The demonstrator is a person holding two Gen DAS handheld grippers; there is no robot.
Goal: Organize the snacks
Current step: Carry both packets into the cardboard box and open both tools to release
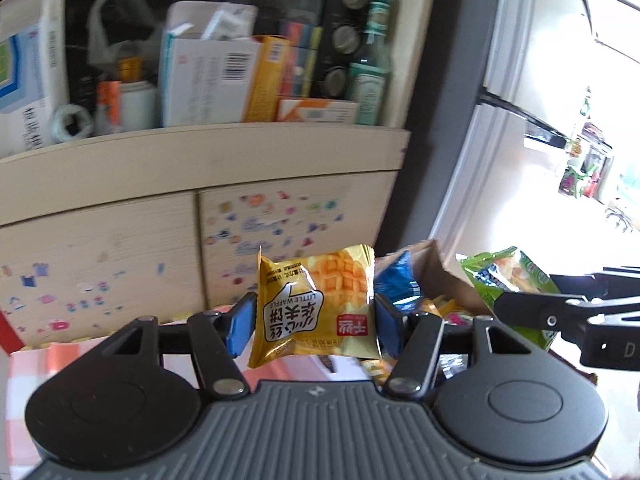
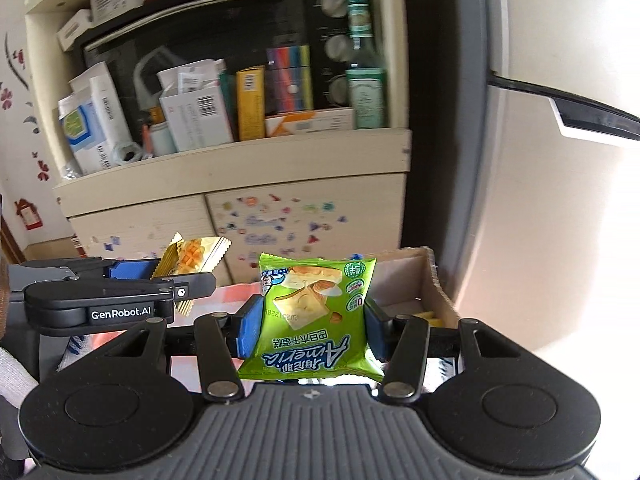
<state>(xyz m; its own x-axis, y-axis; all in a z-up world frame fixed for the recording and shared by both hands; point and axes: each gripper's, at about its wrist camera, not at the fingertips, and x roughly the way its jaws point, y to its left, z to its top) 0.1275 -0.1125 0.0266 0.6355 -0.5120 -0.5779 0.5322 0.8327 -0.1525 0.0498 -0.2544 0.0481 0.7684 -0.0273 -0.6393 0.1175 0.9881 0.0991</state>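
L gripper [image 1: 316, 320] pinching glossy yellow waffle pkt [image 1: 316, 300]; R gripper [image 2: 312, 332] pinching crinkly green pastry pkt [image 2: 316, 316].

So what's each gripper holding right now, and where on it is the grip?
The left gripper pinches the yellow waffle packet across its two side edges. The right gripper pinches the green pastry packet the same way, by its side edges.

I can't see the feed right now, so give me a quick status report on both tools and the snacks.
Left tool shut on yellow waffle packet. Right tool shut on green pastry packet. Brown cardboard box just beyond. Nothing in the way.
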